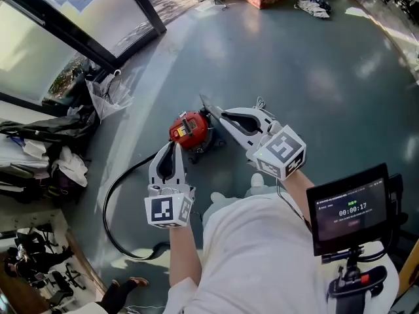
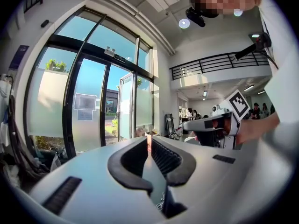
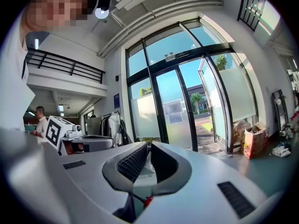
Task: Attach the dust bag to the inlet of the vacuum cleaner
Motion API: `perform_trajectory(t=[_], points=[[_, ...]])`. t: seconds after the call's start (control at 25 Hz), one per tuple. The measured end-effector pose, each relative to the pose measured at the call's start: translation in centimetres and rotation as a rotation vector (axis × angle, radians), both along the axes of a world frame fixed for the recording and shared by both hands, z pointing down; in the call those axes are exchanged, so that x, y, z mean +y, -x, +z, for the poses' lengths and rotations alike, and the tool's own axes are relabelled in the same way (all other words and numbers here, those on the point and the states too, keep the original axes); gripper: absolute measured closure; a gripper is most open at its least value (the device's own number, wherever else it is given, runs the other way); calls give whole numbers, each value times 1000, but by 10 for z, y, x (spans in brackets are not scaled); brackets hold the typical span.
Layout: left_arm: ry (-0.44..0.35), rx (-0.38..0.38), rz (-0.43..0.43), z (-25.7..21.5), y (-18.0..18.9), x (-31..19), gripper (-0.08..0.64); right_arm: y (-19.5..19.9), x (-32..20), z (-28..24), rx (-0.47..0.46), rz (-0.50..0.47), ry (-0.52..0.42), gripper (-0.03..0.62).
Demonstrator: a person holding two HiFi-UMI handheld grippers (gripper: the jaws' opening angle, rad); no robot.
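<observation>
Left tongs and right tongs are each pressed together on nothing, held level above the grey floor. Just beyond their tips sits the round red vacuum cleaner, with its black hose trailing near-left. I can't pick out any dust bag. This looks like the approach; the next move calls for lowering, spreading, and finding the bag and inlet.

head view looks steeply down; both gripper views face glass doors.
</observation>
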State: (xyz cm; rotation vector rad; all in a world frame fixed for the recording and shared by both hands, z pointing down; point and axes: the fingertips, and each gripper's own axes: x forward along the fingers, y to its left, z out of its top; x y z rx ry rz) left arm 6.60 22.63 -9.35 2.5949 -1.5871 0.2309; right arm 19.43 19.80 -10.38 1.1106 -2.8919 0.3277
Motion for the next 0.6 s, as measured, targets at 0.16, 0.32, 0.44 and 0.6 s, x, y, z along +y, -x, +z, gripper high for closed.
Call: perform_trajectory(t=[0.16,0.32,0.44,0.6], points=[[-6,27,54,-23,8,16,552,8,16,-26,3,39,-29,560],[-18,32,85,-31,26,29,552,27,23,-42,-13,54,-61,560],[-24,50,78,-35,42,33,552,44,30,-52,-37,41,-64,560],[-47,52,55,-42,58,33,552,61,39,-60,-33,25,-75,560]])
